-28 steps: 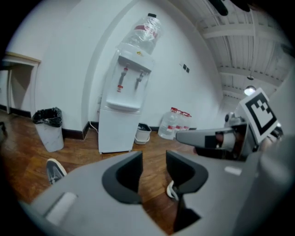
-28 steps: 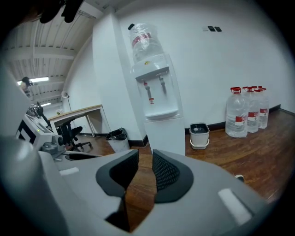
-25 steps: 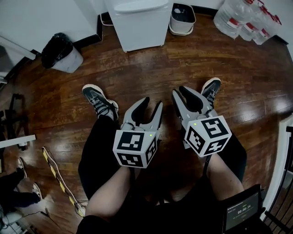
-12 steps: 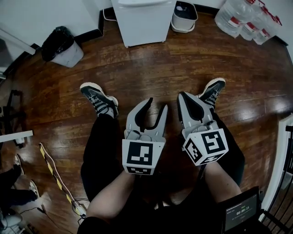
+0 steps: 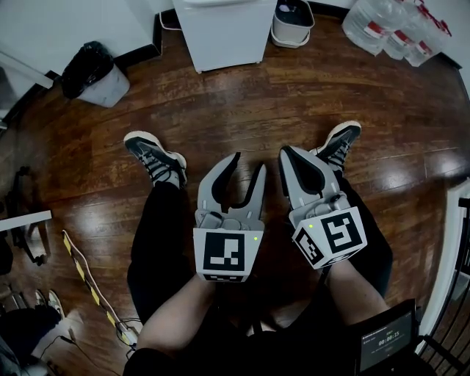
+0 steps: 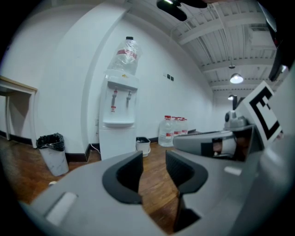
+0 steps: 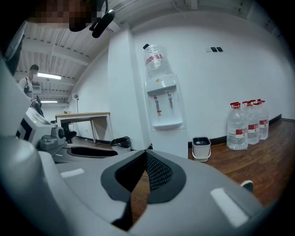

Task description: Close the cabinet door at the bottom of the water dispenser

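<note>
The white water dispenser (image 5: pixel 224 33) stands against the far wall, some way ahead of my feet, with a bottle on top (image 6: pixel 125 53). Its lower cabinet front (image 6: pixel 115 144) looks flat and white from here, also in the right gripper view (image 7: pixel 169 144). I cannot make out a door standing ajar. My left gripper (image 5: pixel 248 164) is held at waist height, open and empty, pointing toward the dispenser (image 6: pixel 154 170). Beside it, my right gripper (image 5: pixel 288 153) is shut with nothing between its pads (image 7: pixel 145 162).
A bin with a black bag (image 5: pixel 92 73) sits left of the dispenser. A small white bin (image 5: pixel 291 20) and several water bottles (image 5: pixel 389 29) are to its right. A wooden table (image 7: pixel 83 117) stands at the left wall. Striped tape (image 5: pixel 92 286) lies on the floor at left.
The right gripper's jaws have shut from partly open. The left gripper has rolled so one face of its marker cube now faces up. Both hands have drifted slightly.
</note>
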